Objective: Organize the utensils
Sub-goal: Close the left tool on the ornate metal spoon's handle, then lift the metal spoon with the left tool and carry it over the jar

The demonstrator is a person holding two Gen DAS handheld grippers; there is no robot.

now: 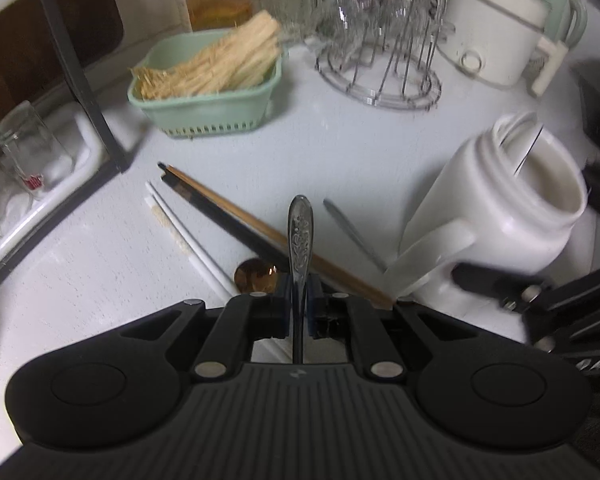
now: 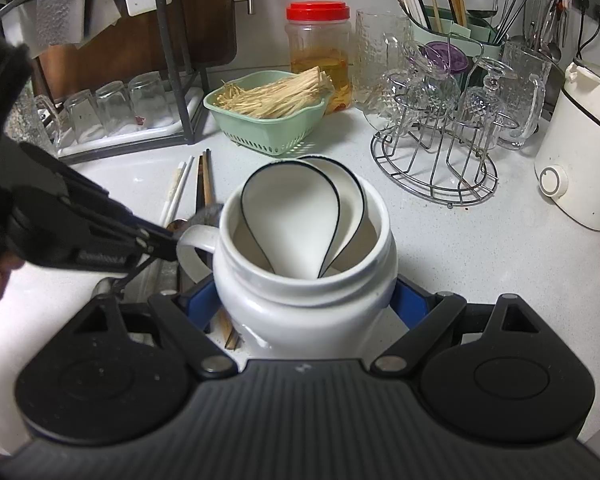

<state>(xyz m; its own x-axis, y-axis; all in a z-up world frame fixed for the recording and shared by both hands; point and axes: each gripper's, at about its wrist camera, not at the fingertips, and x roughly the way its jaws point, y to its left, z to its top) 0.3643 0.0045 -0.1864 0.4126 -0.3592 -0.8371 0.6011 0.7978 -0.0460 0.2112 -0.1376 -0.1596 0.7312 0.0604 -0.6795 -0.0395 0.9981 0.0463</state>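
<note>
1. My right tool is clamped around the body of the white ceramic jar, which stands on the bench with its mouth open toward me; two white ceramic soup spoons with dark rims already stand inside it, so I judge that part done.
2. My left tool is clenched on a metal spoon with an embossed handle, the handle pointing forward past the fingers; it sits just left of the jar's handle and is not yet in the jar.
3. Left on the bench, as far as I can see: a pair of white chopsticks, a dark and a brown chopstick, a copper-coloured spoon bowl and a plain metal handle; I judge the task under halfway.
</note>
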